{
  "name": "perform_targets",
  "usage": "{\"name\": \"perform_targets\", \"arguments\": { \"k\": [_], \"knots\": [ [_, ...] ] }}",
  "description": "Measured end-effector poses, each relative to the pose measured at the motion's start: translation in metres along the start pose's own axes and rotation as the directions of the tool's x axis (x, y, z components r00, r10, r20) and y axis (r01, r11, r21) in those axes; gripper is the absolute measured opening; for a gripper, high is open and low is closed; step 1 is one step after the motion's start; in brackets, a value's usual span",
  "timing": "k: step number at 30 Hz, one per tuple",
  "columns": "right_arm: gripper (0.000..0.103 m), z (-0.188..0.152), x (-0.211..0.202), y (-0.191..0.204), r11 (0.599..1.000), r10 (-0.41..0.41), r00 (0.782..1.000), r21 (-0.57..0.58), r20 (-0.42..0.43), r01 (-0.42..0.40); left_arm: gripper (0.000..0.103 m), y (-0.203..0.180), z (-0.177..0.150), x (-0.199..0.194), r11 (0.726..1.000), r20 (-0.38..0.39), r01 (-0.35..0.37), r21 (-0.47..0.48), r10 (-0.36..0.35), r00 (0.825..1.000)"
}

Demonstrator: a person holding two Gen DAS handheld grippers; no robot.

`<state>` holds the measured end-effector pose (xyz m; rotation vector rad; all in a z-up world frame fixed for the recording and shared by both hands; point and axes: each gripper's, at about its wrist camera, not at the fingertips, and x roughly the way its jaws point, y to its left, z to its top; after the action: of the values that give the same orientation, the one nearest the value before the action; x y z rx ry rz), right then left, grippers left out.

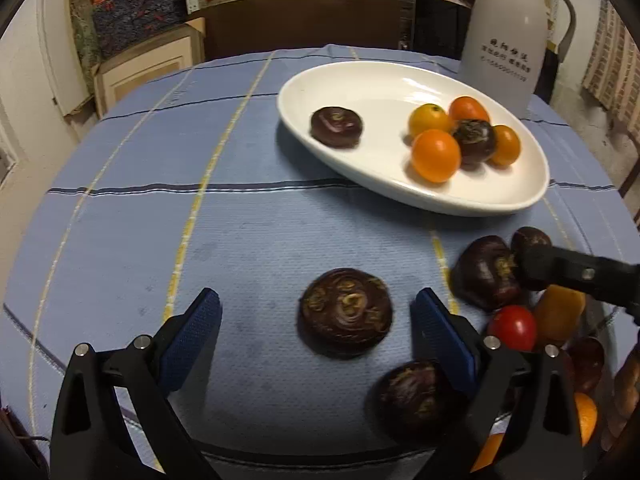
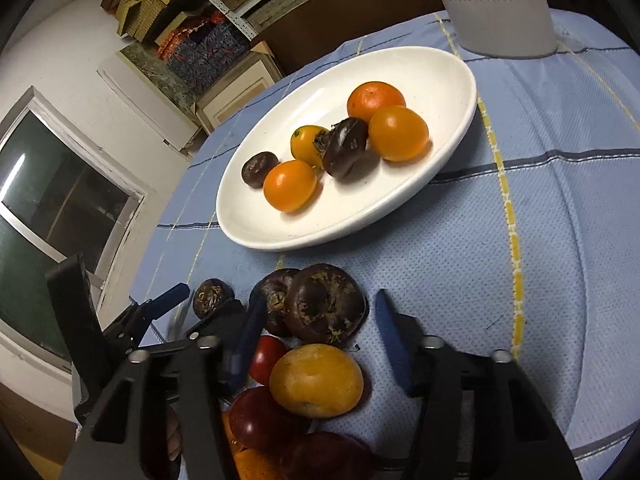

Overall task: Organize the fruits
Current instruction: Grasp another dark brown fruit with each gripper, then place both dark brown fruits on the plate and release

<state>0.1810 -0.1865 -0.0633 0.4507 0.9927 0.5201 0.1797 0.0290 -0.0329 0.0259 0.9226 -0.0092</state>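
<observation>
My left gripper point(image 1: 318, 300) is open just above the blue cloth. A flat dark water chestnut point(image 1: 346, 312) lies between its blue pads, untouched. Another chestnut point(image 1: 416, 396) sits under its right finger. My right gripper point(image 2: 318, 308) reaches into the fruit pile with its jaws around a large chestnut point(image 2: 326, 304). A thin gap shows at the right pad point(image 2: 390, 336), and the left finger is blurred. Below lie a yellow-orange fruit point(image 2: 316, 380) and red tomatoes point(image 2: 266, 360). The white oval plate point(image 1: 304, 80) holds several orange fruits point(image 1: 436, 156) and two chestnuts.
A white thermos jug point(image 1: 504, 32) stands behind the plate at the back right. More fruit lies piled at the table's near right edge point(image 1: 584, 420). The round table drops off on the left. Shelves and boxes fill the background.
</observation>
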Motion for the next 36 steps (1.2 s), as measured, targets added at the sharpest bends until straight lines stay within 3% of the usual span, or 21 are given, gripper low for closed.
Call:
{"name": "perform_targets", "arguments": {
  "k": [1,8,19,22,25,30,36],
  "knots": [
    [0.042,0.0,0.0,0.0,1.0,0.004,1.0,-0.002,0.005,-0.004,0.08,0.0,0.0,0.0,1.0,0.001,0.015,0.001,-0.015,1.0],
    [0.041,-0.005,-0.011,-0.002,1.0,0.006,0.999,0.005,0.035,-0.007,0.043,0.01,0.0,-0.004,0.997,0.033,0.061,-0.044,-0.06,0.998],
    [0.041,-0.003,-0.038,-0.018,0.997,0.043,0.995,0.055,0.09,-0.048,0.042,0.036,-0.005,-0.01,0.973,0.04,0.149,-0.175,-0.144,0.989],
    [0.041,-0.003,-0.044,-0.02,0.996,0.056,0.993,0.06,0.103,-0.062,0.042,0.044,-0.005,-0.02,0.961,0.078,0.177,-0.211,-0.164,0.983],
    [0.041,-0.002,-0.053,-0.015,0.997,0.062,0.99,0.041,0.129,-0.068,0.041,0.041,-0.002,-0.035,0.967,0.122,0.173,-0.186,-0.152,0.981],
    [0.041,0.013,-0.07,0.001,0.999,0.031,0.982,-0.03,0.184,-0.026,0.041,0.02,0.037,-0.049,0.974,0.157,0.186,-0.126,-0.165,0.974],
    [0.041,0.065,-0.056,0.015,0.996,-0.017,0.98,-0.078,0.201,0.033,0.041,0.001,0.099,-0.034,0.985,0.177,0.153,-0.078,-0.137,0.975]
  ]
}}
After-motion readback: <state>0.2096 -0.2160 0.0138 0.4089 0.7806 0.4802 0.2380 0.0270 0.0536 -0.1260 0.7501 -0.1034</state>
